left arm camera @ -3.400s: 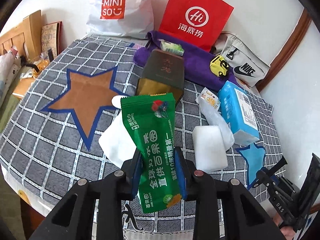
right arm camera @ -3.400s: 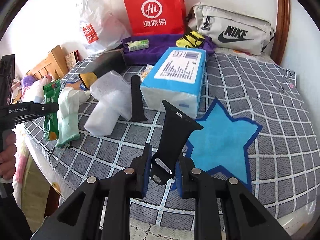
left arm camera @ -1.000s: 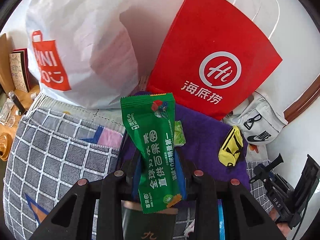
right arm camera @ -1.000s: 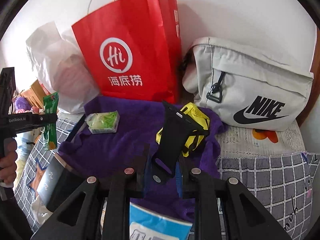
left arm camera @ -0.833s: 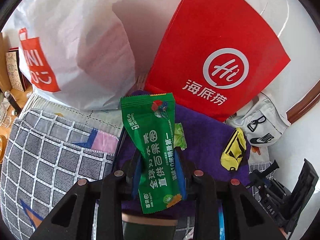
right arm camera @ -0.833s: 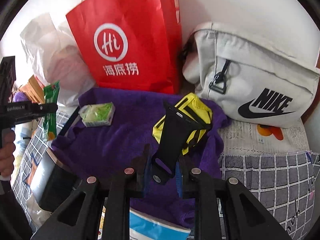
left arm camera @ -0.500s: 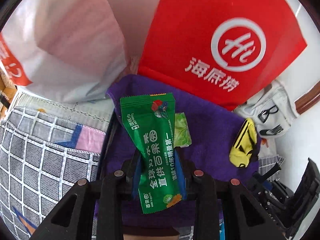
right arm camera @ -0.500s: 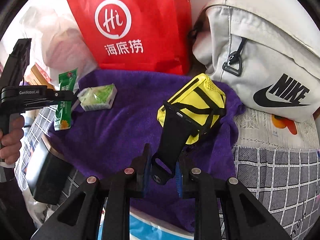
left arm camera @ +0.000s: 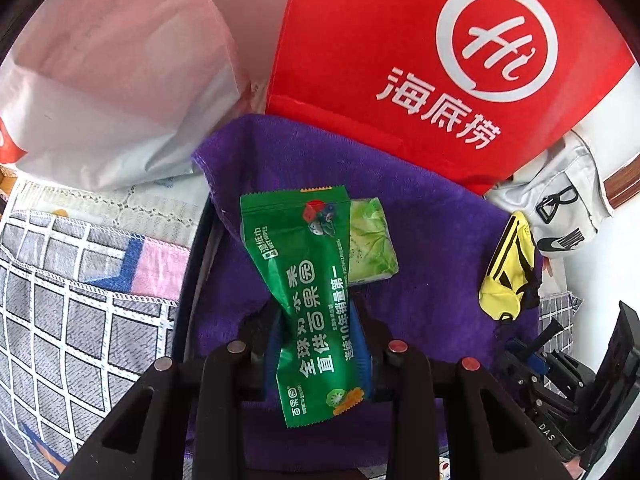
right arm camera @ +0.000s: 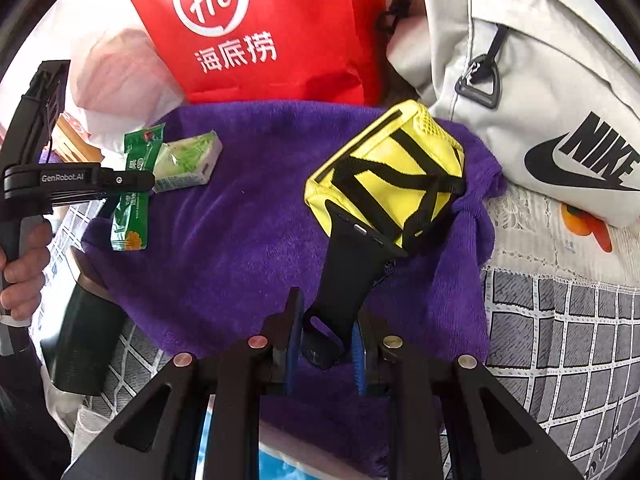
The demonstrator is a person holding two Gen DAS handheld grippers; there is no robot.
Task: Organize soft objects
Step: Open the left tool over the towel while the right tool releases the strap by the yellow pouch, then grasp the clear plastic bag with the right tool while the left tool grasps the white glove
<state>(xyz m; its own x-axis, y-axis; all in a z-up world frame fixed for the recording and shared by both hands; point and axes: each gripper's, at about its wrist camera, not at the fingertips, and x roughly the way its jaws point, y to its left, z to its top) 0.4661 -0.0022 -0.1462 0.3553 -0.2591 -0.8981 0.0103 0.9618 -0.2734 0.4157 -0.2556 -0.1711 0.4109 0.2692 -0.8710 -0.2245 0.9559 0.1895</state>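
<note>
While both grippers pinch the green wet-wipes packet point(left arm camera: 308, 300) and black watch strap point(right arm camera: 352, 272), lower each flat onto bare purple towel point(right arm camera: 240, 240) before releasing.

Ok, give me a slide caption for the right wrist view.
Right gripper holds a black watch strap over a purple towel, beside a yellow pouch.

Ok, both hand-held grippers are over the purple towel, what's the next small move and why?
Probably lower both a little and release: the left hand-held gripper holds the green wet-wipes packet, the right hand-held gripper the black strap, both just above the purple towel.
</note>
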